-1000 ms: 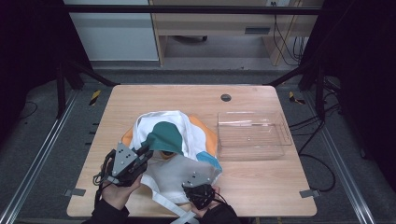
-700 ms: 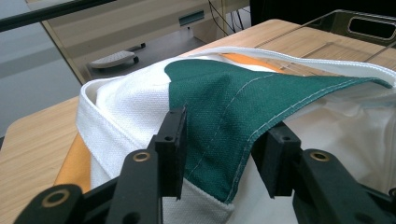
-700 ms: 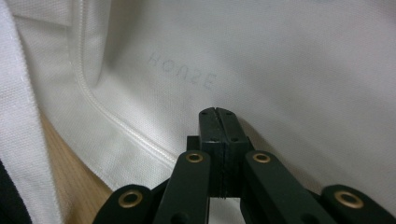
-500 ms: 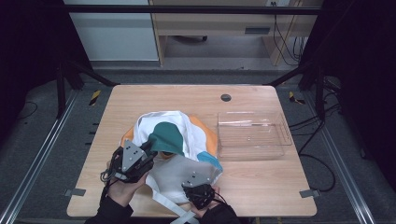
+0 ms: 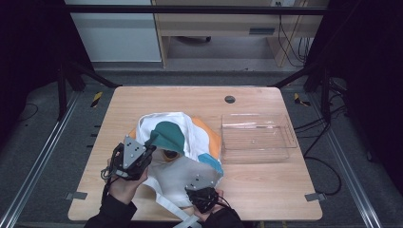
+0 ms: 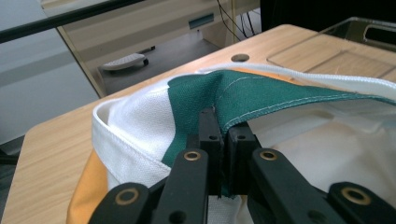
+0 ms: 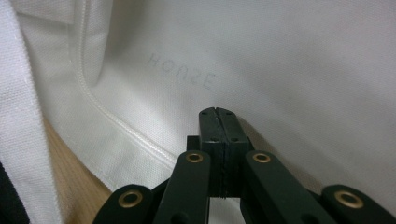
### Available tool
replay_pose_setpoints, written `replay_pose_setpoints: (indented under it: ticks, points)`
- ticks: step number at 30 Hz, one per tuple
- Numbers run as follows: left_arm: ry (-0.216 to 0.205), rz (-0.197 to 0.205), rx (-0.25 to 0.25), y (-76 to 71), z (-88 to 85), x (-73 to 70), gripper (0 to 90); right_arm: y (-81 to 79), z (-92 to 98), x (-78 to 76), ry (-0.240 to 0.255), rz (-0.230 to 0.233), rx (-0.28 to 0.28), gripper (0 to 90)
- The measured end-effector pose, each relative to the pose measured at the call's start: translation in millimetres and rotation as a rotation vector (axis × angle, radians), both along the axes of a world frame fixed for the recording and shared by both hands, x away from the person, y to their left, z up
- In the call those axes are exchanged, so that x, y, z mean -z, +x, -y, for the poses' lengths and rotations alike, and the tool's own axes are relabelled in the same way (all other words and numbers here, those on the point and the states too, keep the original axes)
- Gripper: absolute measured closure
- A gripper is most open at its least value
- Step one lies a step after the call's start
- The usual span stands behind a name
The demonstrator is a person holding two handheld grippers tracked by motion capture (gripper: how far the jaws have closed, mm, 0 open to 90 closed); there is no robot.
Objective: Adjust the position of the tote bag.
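While the left gripper [image 6: 223, 133], its jaws just closing, clamps the canvas tote bag's [image 5: 190, 166] green flap [image 6: 261, 100] on the counter [image 5: 266, 190], the right gripper's [image 7: 218, 114] jaws sit pressed together against white cloth.

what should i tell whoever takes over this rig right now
Left gripper: jaws have just been closing and now pinch the green edge of the cloth bag, at its left side in the high view.
Right gripper: jaws shut, tips against the bag's white panel at the near edge of the table; whether they grip any cloth cannot be told.
The bag lies crumpled at mid-table. The clear tray sits to its right with nothing in it.
Done: left grip taken.
Left: probably spreading or folding the bag; it is not flat yet.
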State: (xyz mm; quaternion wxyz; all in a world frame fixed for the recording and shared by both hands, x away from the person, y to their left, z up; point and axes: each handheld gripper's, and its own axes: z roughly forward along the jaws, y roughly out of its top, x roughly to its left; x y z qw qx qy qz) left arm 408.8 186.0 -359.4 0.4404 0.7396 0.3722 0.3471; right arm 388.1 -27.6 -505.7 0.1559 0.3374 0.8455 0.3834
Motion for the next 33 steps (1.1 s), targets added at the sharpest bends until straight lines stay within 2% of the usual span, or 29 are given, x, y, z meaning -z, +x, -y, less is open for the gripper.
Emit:
replay_pose_setpoints:
  ticks: [6,12,25,33]
  points:
    - [-0.039,0.009,-0.009,5.7,-4.0,-15.3,87.6,-0.4,-0.5,-0.1,0.000,-0.002,0.003,90.0]
    - [-0.049,0.017,-0.018,10.8,-4.6,-25.3,87.6,-0.8,-1.4,-0.1,-0.006,0.006,0.000,90.0]
    - [-0.066,0.017,-0.046,27.9,-0.7,-36.8,87.7,-1.1,-2.9,-0.1,-0.015,0.013,-0.001,90.0]
    - [-0.070,0.014,-0.068,36.0,-2.7,-37.4,87.7,-0.6,-4.1,-0.2,-0.018,0.015,0.001,90.0]
